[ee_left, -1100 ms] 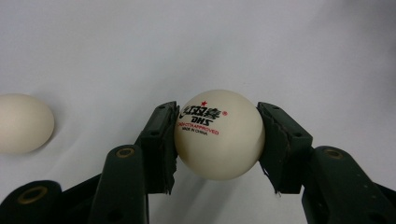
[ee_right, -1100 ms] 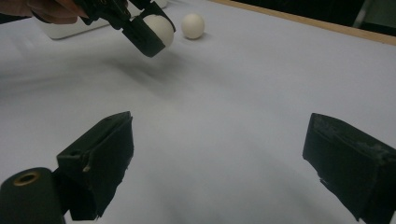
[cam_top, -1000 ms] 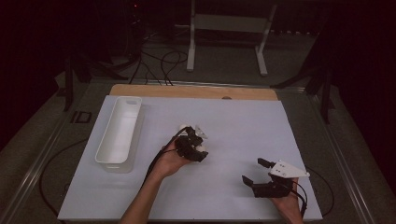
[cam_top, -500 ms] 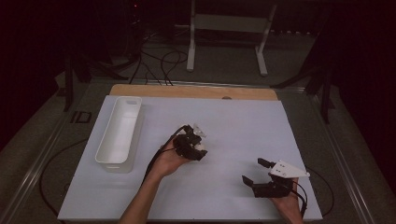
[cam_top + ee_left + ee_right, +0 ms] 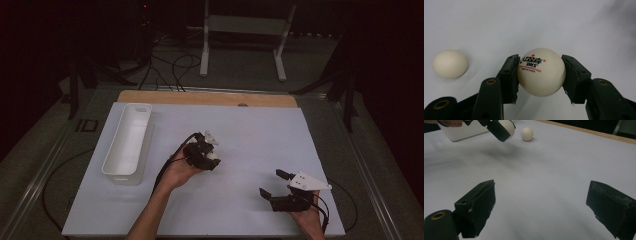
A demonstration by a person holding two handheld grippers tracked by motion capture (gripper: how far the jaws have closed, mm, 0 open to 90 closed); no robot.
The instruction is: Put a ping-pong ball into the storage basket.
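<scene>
My left gripper is shut on a white table-tennis ball with red and black print, one pad on each side. In the high view the left gripper is just above the white mat, near its middle. A second, plain white ball lies on the mat to the left of the jaws. The right gripper view has this loose ball far off, close beside the held ball. My right gripper rests at the front right of the mat, open, with nothing between its jaws.
A long white tray stands along the left side of the mat. A wooden board edge runs along the far side. Cables trail from both grippers. Beyond the table are dark floor, cables and a metal stand.
</scene>
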